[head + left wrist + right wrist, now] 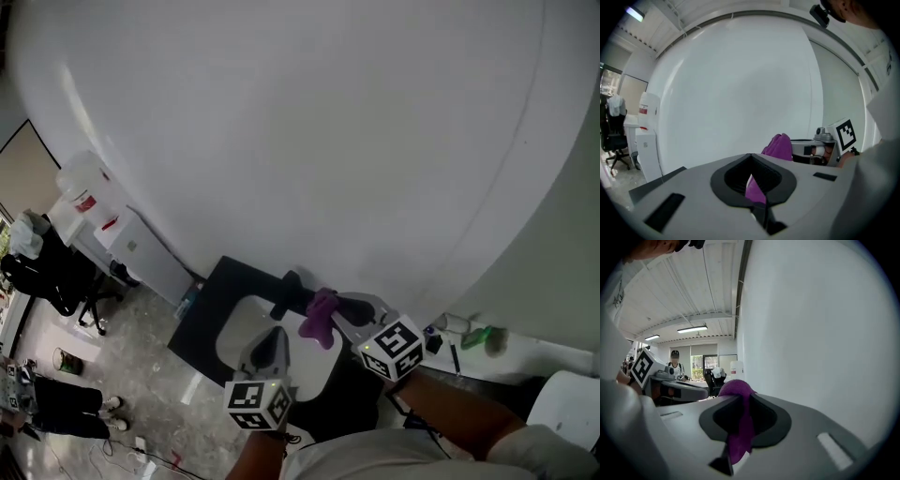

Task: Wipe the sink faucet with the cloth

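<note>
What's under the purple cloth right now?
Head view shows the white sink basin below the purple cloth, the black faucet beside it. Whatever lies directly beneath the cloth is covered.

A black surface (pixel 208 314) is standing against the white wall (pixel 309 122), carrying a white sink basin (pixel 236 339) sunk into its top, and a black faucet (pixel 284 298) is rising near its far edge. Around it a grey speckled floor (pixel 150 375) is spreading out, bearing a white water dispenser (pixel 86 199), a white cabinet (pixel 141 248) just beside the surface, a black office chair (pixel 61 281), a small round can (pixel 66 360) and loose cables (pixel 141 455). To the right a white ledge (pixel 534 361) is holding a green object (pixel 484 337) and small dark items (pixel 434 341).
</note>
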Motion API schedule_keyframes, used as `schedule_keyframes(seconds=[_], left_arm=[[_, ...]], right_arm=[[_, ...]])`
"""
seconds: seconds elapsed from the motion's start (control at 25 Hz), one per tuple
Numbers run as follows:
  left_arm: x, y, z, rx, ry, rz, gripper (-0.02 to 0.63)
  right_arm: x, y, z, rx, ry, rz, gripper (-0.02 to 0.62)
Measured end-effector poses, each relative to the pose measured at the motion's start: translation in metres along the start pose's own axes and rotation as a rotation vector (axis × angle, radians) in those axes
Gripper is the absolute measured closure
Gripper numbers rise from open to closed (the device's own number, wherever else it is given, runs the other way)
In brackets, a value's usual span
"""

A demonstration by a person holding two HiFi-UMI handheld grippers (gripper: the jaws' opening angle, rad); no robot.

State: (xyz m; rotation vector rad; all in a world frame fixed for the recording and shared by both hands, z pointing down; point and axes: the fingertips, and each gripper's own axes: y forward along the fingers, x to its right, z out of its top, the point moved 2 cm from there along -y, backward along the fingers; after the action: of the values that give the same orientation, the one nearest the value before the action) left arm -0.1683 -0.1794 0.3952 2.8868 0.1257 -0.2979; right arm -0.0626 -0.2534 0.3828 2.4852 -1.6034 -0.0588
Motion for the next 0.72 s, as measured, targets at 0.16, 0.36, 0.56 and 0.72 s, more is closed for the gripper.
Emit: schedule_keyframes(seconds=[0.16,0.36,0.56,0.72], left_arm=[[0.02,-0.018,0.021,0.06,0.015,-0.004,0.601],[0.042,-0.028,0.035,0.085,0.016,-0.009,0.601],[0.048,-0.026,0.038,0.081,0.028,-0.007,0.603],[0.044,-0.024,0.036,0.072,0.02,-0.002,0.601]], right_arm=[[-0.013,-0.027,0.015,0.014,-0.016,-0.008,0.549],[-0.018,-0.048,0.028,0.042,0.016,-0.014,0.549],[-0.018,-0.049,0.028,0.041,0.047,-0.007,0.549],[-0.021,-0.044,0.028,0.033,0.047,-0.003,0.551]])
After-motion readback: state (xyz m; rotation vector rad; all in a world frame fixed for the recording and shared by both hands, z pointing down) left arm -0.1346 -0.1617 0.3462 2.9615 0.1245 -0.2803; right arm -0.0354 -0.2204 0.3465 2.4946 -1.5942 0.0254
